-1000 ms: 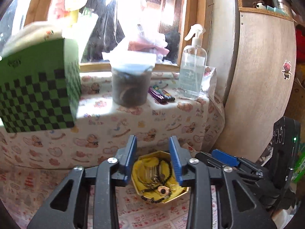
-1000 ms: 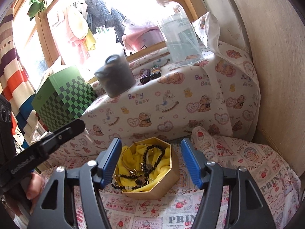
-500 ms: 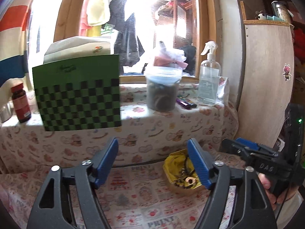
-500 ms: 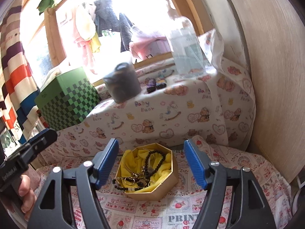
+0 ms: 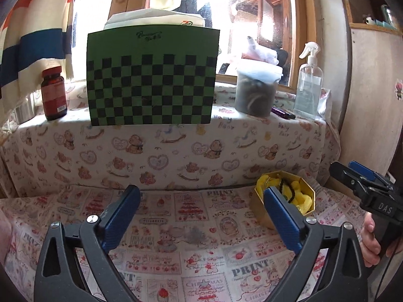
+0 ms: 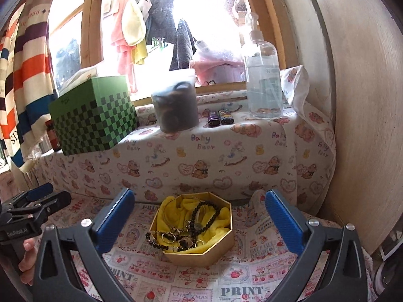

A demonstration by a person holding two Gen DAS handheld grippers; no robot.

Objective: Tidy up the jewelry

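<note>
Gold octagonal box (image 6: 201, 249), yellow-lined, on the printed cloth (image 6: 239, 284); tangled black bead strands (image 6: 201, 216) inside. Right gripper (image 6: 199, 214) and left gripper (image 5: 200, 209): both wide open, empty. Risk: lifting one strand likely drags others out.

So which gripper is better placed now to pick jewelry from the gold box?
Right. The right gripper is open and centred on the gold box, beads between its fingers. The left gripper faces bare cloth, the box off to its right.

Jewelry box (image 5: 306, 188) partly behind left tool's finger (image 5: 282, 220), tangled jewelry (image 6: 186, 235) pieces indistinguishable
</note>
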